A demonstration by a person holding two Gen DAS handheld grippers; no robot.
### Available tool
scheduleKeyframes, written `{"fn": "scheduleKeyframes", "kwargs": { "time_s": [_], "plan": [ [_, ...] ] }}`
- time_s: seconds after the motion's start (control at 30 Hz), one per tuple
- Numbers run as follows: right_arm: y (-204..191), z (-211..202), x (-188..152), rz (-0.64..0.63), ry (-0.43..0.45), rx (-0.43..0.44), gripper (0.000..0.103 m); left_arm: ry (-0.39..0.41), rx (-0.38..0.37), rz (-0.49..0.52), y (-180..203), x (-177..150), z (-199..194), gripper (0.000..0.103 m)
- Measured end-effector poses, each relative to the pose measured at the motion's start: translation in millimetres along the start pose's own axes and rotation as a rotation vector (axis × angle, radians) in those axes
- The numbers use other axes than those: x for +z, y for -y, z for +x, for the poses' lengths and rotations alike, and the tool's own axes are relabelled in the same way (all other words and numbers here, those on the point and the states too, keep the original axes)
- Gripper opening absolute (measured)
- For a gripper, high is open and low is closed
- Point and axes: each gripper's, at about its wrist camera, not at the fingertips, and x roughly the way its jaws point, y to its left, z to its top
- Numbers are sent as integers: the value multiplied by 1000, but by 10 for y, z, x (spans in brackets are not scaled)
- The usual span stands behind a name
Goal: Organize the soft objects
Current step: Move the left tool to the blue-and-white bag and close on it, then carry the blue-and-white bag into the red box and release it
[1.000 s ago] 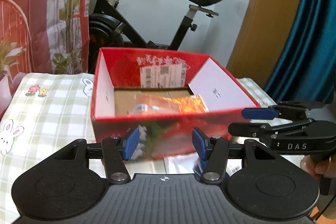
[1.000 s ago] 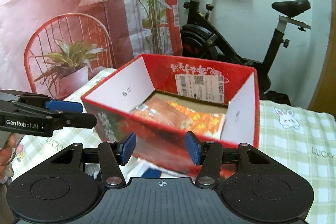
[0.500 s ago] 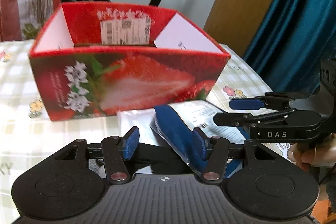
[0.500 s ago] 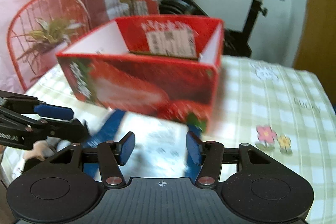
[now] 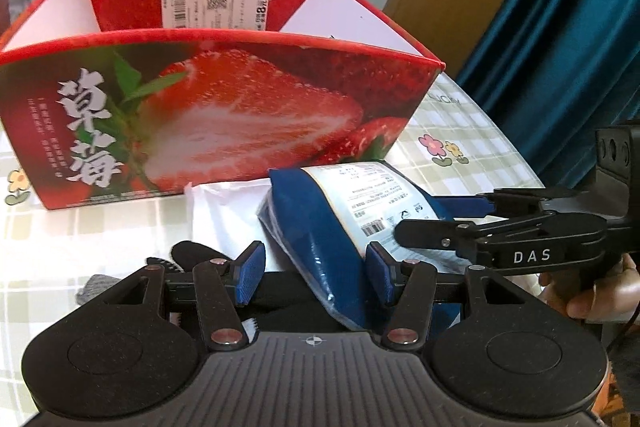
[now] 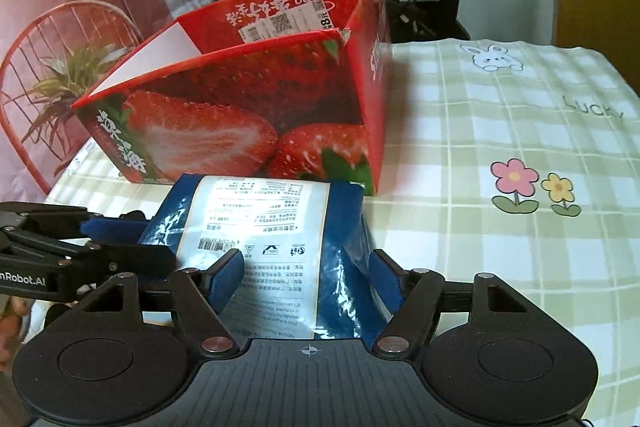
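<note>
A: Where is there room to move?

B: The bench with the green checked cloth lies bare to the right of the red cardboard strawberry box, out to its right edge. The box stands open-topped at the back; the glossy blue plastic pouch with a white printed label lies just in front of it, its far end near the box's front wall.

A: Any writing?

B: "LUCKY" on the cloth, "DAS" on the right tool, "nRobot.AI" on the left tool. The box carries white Chinese characters, a barcode sticker and an "8".

A: How does the pouch lie?

B: Its long axis runs from the box toward the cameras, label up.

A: The tools?

B: Both are spread. The right one's 2 fingers straddle the pouch's near end; the left sits over a black fabric piece beside a white soft packet, the pouch's left edge between its pads.
</note>
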Motion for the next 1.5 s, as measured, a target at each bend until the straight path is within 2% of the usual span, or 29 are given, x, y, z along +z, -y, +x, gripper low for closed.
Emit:
{"fn": "scheduleKeyframes", "kwargs": {
  "time_s": [0.07, 0.17, 0.23, 0.33, 0.47, 0.63, 0.87, 1.07, 1.27, 1.5],
  "plan": [
    [-10, 11, 6, 0, -3, 7, 67, -3, -12, -8, 0, -2, 31, 56],
    [-74, 40, 5, -20, -17, 12, 59, -2, -34, 4, 27, -10, 41, 36],
    [-131, 26, 1, -45, -18, 7, 54, 0, -25, 35, 70, -6, -1, 30],
    [-197, -35, 8, -76, -4, -6, 35, 7, -16, 61, 69, 8, -75, 27],
    [-239, -182, 46, -95, 33, 8, 25, 30, -29, 71, 36, 17, -218, 27],
    [-393, -413, 111, -151, 86, 13, 19, 91, -39, 91, 36, 64, -486, 27],
    [-588, -776, 342, -212, 196, 16, 18, 214, -63, 127, 95, 224, -883, 27],
    [-696, -936, 654, -247, 266, 20, 18, 290, -52, 108, 73, 466, -987, 27],
    [-766, -871, 996, -285, 300, 24, 17, 340, -32, 92, -20, 728, -991, 27],
    [-795, -612, 1288, -301, 306, 31, 17, 355, -14, 62, -191, 952, -911, 27]
  ]
}}
